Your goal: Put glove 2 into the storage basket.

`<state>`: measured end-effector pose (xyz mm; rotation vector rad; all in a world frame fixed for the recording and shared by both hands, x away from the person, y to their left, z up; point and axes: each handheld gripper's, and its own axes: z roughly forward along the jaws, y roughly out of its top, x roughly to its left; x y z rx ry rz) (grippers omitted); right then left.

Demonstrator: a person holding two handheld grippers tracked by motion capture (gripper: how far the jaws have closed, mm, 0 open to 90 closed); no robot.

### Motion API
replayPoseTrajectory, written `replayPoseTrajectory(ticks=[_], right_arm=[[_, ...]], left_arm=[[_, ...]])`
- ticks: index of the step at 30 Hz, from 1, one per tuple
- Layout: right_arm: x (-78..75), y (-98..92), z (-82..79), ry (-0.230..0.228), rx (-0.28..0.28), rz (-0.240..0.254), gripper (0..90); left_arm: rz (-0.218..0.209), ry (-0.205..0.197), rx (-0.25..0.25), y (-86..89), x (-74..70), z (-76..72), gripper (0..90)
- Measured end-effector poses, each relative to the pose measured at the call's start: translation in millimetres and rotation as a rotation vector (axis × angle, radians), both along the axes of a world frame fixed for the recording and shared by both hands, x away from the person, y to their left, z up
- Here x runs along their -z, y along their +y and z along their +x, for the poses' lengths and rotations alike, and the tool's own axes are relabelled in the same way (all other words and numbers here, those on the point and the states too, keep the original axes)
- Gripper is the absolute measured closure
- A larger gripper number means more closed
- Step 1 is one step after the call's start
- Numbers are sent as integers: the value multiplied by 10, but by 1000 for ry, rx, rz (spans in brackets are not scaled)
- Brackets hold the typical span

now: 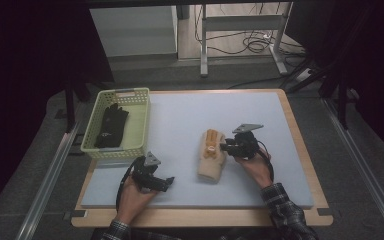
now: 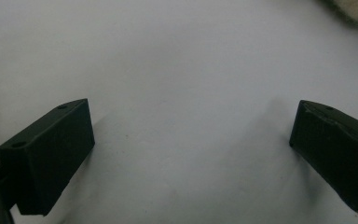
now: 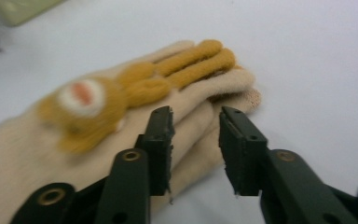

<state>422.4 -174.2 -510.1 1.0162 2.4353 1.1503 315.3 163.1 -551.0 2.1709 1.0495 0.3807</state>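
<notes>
Pale blue mat (image 1: 190, 115) | beige glove (image 1: 211, 159) lies flat right of yellow basket (image 1: 141, 122), black glove (image 1: 111, 126) already inside | your right gripper (image 3: 195, 122) straddles its edge, jaws partly apart, not yet pinching | your left gripper (image 1: 166, 183) waits wide open below the basket | lift and drop remain

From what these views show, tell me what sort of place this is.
Probably a lab recording station: a wooden table under a pale foam mat, bare desk legs and loose floor cables behind, handheld black two-jaw grippers.

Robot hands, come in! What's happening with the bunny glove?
Right gripper open at beige bunny glove. Left gripper open, idle. Black glove in basket. Path clear.
</notes>
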Motion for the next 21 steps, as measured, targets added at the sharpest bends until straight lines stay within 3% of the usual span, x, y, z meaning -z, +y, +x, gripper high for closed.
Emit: replayPoseTrajectory(ticks=[4, 5, 7, 10, 11, 15, 17, 19, 21], right_arm=[[118, 60, 66, 42, -17, -14, 656], [165, 67, 56, 65, -26, 14, 817], [155, 70, 40, 69, -23, 12, 863], [102, 71, 6, 44, -19, -16, 868], [25, 48, -49, 14, -13, -14, 869], [-107, -29, -151, -19, 0, -17, 860], [-71, -50, -138, 10, 15, -54, 821], [-22, -87, -131, 1, 36, -85, 712], [-18, -149, -157, 5, 38, -43, 692]], left_arm=[[-1, 0, 0, 0, 0, 0, 2], [-1, 0, 0, 0, 0, 0, 2], [-1, 0, 0, 0, 0, 0, 2], [0, 0, 0, 0, 0, 0, 2], [0, 1, 0, 0, 0, 1, 2], [-1, 1, 0, 0, 0, 1, 2], [0, 1, 0, 0, 0, 0, 2], [0, 0, 0, -1, 0, -1, 3], [0, 1, 1, 1, 0, 1, 2]])
